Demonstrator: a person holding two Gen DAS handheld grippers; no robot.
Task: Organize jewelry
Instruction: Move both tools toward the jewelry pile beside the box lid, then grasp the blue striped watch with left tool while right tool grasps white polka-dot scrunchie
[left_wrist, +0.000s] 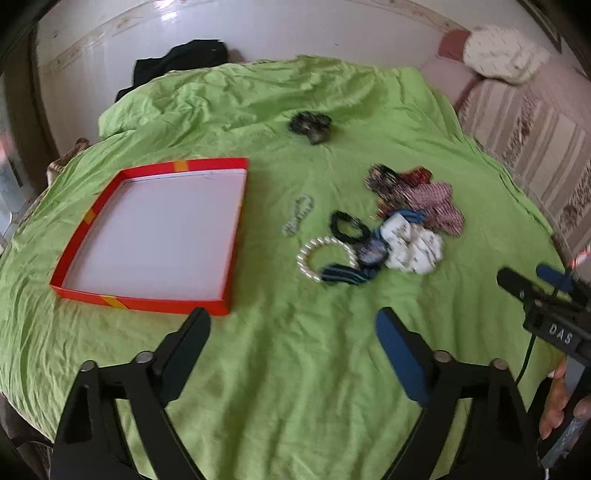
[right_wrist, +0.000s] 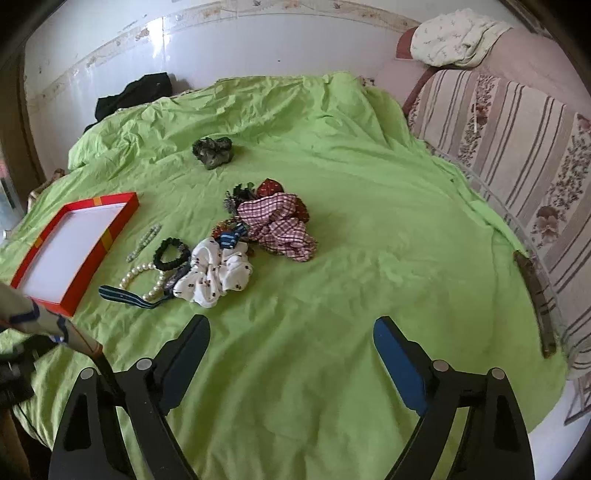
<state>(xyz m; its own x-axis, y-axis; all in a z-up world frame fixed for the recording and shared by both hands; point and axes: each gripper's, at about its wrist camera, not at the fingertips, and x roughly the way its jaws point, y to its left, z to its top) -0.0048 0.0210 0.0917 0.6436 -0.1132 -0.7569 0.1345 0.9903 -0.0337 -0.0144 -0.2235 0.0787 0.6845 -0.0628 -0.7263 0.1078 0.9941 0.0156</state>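
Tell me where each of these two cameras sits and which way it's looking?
Left wrist: on the left gripper, looking down over the green sheet at the red tray; the right gripper and hand show.
Right wrist: on the right gripper, facing the scrunchies; a sleeve shows.
Shared: tray, pearl bracelet, scrunchies.

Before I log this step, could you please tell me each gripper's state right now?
Left gripper: open, holding nothing.
Right gripper: open, holding nothing.
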